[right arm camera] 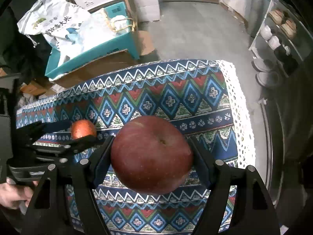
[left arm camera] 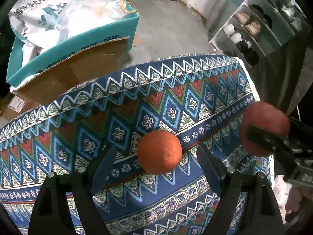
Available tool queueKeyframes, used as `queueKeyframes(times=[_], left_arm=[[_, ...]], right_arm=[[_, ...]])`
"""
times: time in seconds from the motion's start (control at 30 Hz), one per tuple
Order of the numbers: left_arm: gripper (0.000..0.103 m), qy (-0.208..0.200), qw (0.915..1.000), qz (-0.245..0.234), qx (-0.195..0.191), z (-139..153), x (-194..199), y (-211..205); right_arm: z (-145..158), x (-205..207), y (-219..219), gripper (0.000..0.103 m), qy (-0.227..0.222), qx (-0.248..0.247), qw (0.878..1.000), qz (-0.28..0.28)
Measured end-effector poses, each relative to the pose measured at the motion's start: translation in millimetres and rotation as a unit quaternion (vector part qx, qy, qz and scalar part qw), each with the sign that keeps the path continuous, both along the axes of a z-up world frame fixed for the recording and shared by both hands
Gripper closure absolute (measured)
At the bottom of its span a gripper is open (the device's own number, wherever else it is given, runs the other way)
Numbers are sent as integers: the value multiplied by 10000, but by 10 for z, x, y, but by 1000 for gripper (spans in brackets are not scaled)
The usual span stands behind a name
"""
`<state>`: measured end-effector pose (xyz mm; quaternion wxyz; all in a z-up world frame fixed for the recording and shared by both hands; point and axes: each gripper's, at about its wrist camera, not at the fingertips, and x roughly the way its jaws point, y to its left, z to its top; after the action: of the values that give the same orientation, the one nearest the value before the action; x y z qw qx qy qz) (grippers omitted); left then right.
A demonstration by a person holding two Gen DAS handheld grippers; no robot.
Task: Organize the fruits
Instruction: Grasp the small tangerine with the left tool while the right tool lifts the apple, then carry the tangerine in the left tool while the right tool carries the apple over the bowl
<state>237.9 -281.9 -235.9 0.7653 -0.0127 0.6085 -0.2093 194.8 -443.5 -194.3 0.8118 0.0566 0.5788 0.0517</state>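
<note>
1. Tablecloth (left arm camera: 82, 133), blue with red, green and white geometric bands, covers the table; its far edge and right-hand lace border show in both wrist views.
2. Orange (left arm camera: 159, 152) rests on the cloth in the middle band, well in from the far edge. In the left wrist view it sits between the two black fingers (left arm camera: 210, 168) of the left gripper (left arm camera: 156, 168).
3. Left gripper: jaws spread wide, a clear gap of cloth showing on each side of the orange. Pads are not touching the fruit.
4. Red apple (right arm camera: 151, 156) sits between the fingers (right arm camera: 101, 160) of the right gripper (right arm camera: 151, 162). Both pads press against its sides, so the jaws are pinching the apple. Stem dimple faces the camera.
5. Whether the apple's underside touches the cloth cannot be told from either view.
6. Relative places: from the left wrist view the apple lies toward the right edge of the table, apart from the orange, with one black finger of the right gripper across its front.
7. From the right wrist view the orange lies toward the left side of the table, partly behind a finger of the left gripper.
8. Person's hand (right arm camera: 13, 193) grips the left gripper's handle at lower left of the right wrist view.
9. Off the table, beyond the far edge: teal box (left arm camera: 74, 45) holding a white printed bag (left arm camera: 37, 13), brown cardboard carton (left arm camera: 78, 74) beside it, grey concrete floor (left arm camera: 170, 25).
10. Shelf unit (left arm camera: 260, 27) with shoes stands at far right.
</note>
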Motion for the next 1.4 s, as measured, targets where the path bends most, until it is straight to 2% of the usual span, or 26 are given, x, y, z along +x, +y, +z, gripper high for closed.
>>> queueKeyframes(times=[0.1,0.13,0.37,0.57,1.03,1.4], left_arm=[[44,85,10000,-37,-16,-53,-5,-45],[56,122,9999,-64,-11,-72,-10,-58],[57,-142,9997,-181,74,2,-105,-19],[57,-326,9993,-199,56,189,-200,85],[57,-529,9985,-115,-25,644,-451,407],[57,-785,9969,-61,11,1031,-741,843]], right_arm=[[2,-4,31,28,-12,-18,10000,44],[6,-6,35,28,-17,-19,10000,47],[64,22,85,28,-75,14,9999,84],[168,-4,217,28,-186,-28,9996,225],[583,-148,663,28,-545,41,9965,628],[945,-426,1131,28,-831,159,9903,1107]])
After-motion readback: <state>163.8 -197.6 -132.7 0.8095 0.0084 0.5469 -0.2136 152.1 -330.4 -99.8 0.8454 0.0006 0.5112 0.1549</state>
